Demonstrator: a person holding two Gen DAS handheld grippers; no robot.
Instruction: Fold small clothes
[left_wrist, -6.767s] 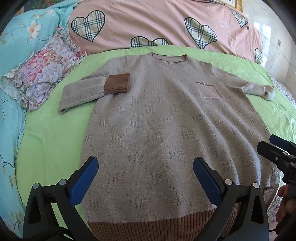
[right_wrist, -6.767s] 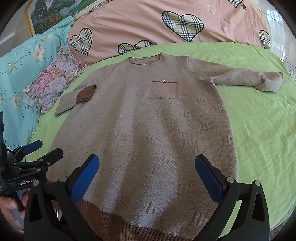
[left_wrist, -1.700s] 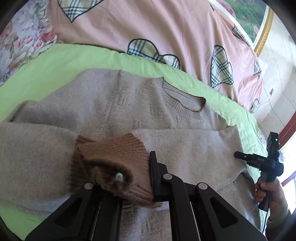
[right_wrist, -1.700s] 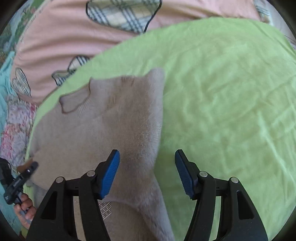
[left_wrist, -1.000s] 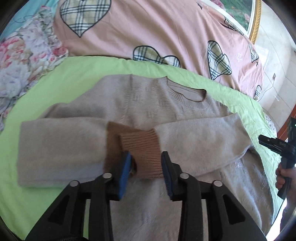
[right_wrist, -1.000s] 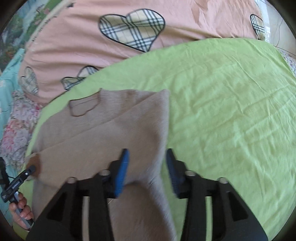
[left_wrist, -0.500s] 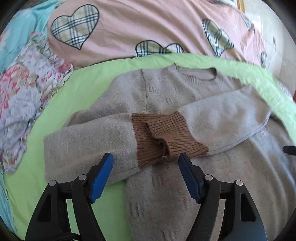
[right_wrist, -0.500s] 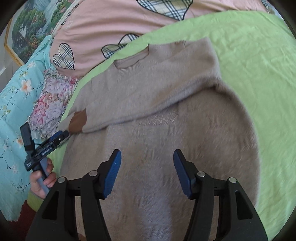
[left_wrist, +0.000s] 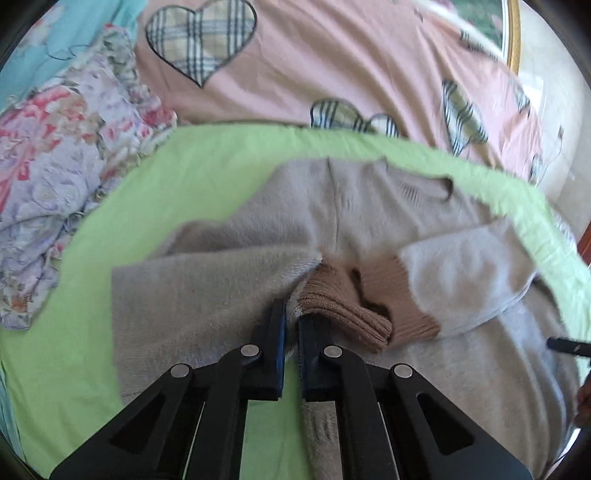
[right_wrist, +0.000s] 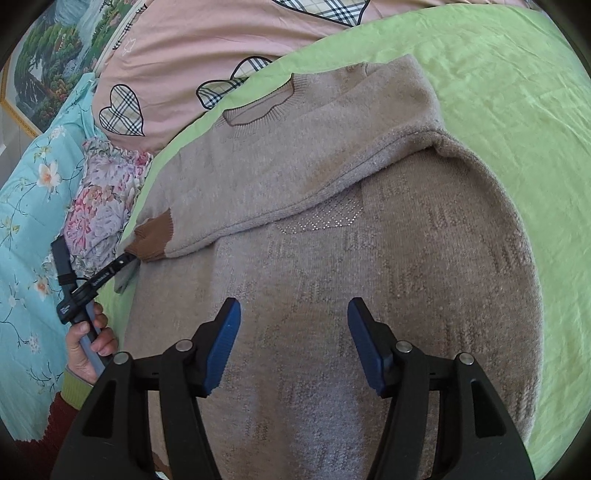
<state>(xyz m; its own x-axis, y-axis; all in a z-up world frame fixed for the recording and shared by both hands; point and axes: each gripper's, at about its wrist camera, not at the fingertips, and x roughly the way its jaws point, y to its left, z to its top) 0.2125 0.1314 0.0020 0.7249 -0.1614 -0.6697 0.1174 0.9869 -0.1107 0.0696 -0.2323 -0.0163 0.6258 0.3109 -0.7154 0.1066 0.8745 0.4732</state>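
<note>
Now the left gripper (left_wrist: 291, 322), released half a second ago, has its jaws clenched on the sleeve (left_wrist: 207, 291).

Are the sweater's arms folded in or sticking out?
Folded in. Both sleeves lie across the sweater chest, and their brown cuffs meet in the middle.

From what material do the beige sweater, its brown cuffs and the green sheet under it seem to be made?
Sweater: soft knitted yarn, probably wool or acrylic; matte, fuzzy nap with a woven-in pattern.
Brown cuffs: the same kind of yarn in a ribbed knit; parallel ridges show.
Green sheet: thin woven cloth, perhaps cotton; smooth, matte, with fine creases.
</note>
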